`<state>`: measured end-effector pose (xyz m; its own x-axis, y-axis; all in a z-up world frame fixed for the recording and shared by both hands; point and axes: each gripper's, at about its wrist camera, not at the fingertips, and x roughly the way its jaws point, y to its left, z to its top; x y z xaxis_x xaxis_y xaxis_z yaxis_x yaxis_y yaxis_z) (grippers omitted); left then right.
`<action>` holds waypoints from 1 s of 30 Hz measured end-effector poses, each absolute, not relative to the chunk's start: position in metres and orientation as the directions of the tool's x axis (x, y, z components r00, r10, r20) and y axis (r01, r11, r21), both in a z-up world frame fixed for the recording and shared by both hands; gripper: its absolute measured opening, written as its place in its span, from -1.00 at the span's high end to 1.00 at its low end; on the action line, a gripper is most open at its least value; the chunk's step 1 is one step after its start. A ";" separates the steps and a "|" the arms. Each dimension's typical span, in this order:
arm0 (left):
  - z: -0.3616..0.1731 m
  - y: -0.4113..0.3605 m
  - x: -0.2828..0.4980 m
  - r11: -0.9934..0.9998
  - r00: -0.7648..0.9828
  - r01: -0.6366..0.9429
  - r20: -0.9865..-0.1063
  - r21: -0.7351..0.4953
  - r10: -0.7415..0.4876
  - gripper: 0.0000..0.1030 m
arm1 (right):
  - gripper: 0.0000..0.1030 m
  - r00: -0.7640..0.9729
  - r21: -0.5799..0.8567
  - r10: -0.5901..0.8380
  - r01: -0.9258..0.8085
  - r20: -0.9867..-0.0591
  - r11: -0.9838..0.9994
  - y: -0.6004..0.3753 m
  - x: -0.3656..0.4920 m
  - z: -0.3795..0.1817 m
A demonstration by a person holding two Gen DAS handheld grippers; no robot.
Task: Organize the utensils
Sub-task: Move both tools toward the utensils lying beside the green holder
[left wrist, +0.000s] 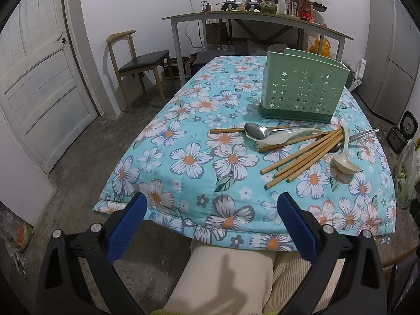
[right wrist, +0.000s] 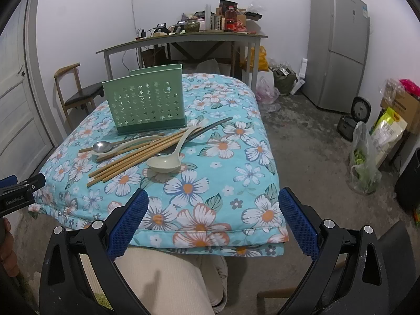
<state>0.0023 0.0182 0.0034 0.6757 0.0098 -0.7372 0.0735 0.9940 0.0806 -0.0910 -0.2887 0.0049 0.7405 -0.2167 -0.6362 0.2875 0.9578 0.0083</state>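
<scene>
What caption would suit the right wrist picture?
Open tongs wait before chopsticks, spoons and an empty-looking green holder on a flowered cloth.

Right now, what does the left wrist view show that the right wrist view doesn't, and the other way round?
Left wrist only: most of the white door.

Right wrist only: the left gripper's tip at the frame edge, and the cardboard box past the fridge.

Both: the green utensil holder, chopsticks, metal spoon, cream ladle on the floral cloth, and each view's own gripper open; the right gripper holds nothing.
</scene>
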 end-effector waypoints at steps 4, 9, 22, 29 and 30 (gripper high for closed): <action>0.003 0.018 0.002 0.994 0.675 0.074 -0.738 0.080 0.009 -0.89 | -0.85 0.741 0.008 -0.216 0.285 -0.636 0.958 -0.288 -0.091 0.006; 0.004 0.019 0.003 0.994 0.677 0.071 -0.736 0.081 0.011 -0.89 | -0.85 0.743 0.010 -0.214 0.284 -0.634 0.959 -0.289 -0.091 0.005; 0.006 0.025 0.005 0.995 0.670 0.050 -0.742 0.086 0.031 -0.89 | -0.85 0.753 0.009 -0.200 0.264 -0.627 0.965 -0.286 -0.089 0.007; 0.006 0.027 0.009 0.995 0.664 0.043 -0.747 0.087 0.037 -0.89 | -0.85 0.753 0.008 -0.193 0.254 -0.629 0.967 -0.282 -0.084 0.007; 0.006 0.027 0.010 0.995 0.663 0.041 -0.747 0.088 0.038 -0.89 | -0.85 0.753 0.008 -0.191 0.253 -0.629 0.968 -0.282 -0.083 0.008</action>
